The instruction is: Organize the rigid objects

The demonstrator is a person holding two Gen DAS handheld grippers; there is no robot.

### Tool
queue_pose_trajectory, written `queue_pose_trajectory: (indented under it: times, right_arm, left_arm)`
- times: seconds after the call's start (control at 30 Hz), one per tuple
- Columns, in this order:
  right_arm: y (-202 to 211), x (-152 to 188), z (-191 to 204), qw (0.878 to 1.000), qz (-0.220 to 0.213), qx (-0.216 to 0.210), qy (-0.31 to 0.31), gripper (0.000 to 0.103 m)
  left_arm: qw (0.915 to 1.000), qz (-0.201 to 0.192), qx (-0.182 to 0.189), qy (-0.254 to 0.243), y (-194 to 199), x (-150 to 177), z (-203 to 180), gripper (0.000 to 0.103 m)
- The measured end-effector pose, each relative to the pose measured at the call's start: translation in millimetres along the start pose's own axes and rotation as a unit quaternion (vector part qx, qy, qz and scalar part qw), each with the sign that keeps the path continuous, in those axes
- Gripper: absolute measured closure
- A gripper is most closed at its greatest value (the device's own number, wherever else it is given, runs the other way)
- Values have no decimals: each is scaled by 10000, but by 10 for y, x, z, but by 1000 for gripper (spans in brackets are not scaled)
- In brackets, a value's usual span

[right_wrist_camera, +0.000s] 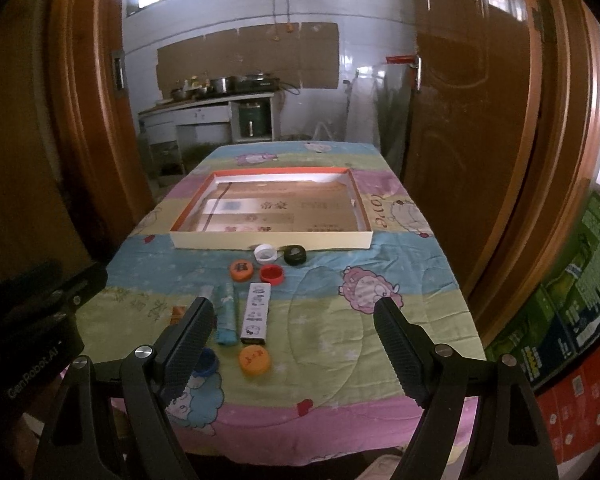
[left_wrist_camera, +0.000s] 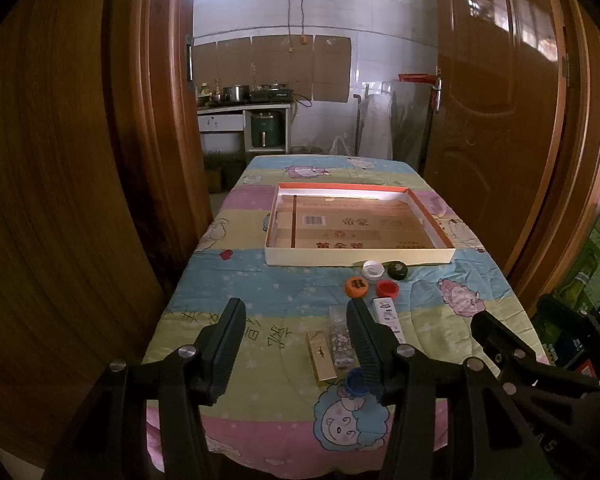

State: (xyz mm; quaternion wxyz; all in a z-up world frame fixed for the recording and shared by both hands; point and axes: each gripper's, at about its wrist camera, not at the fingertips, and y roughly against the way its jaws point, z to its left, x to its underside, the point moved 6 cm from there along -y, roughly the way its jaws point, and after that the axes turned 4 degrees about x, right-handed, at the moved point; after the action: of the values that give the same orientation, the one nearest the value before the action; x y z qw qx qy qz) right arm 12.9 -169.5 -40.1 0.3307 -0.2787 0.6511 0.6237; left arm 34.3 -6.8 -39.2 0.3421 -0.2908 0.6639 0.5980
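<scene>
Both the left gripper [left_wrist_camera: 296,320] and right gripper [right_wrist_camera: 294,320] hover with jaws spread, holding nothing. Caps [right_wrist_camera: 241,271] and small boxes [right_wrist_camera: 256,316] lie before the empty tray [right_wrist_camera: 268,240]; each should be approached squarely from above.

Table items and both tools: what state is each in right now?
Left tool: open, holding nothing.
Right tool: open, holding nothing.
Tray: open-topped, only a cardboard liner inside.
White cap: hollow side up.
Red cap: hollow side up.
Black cap: on the cloth beside the tray.
Two orange caps: top side up.
White box: lying flat.
</scene>
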Motion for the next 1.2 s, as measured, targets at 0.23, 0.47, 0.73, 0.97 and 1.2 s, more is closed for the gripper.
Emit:
queue_pose_trajectory:
  times: [0.23,0.47,0.73,0.97,1.2]
  right_arm:
    - [13,4,13,10000,-14,-12,25,20]
    - [16,5,20,10000,-15,-25,22,20]
    - [32,5,49,10000,-30,-42,42,20]
    - [30,12,52,10000,-27,-43,35,20]
    - [30,41,87,9999,-12,-70,73,20]
  left_arm:
    - [10000,2,-12,2,-5,-4,-4,50]
    - [10000,27,-4,15,-6,5,4,50]
    - [10000,35,-1,17,0,20,19,50]
    - [10000,45,0,21,0,33,21,50]
    - [10000,74,22,37,-14,59,33,50]
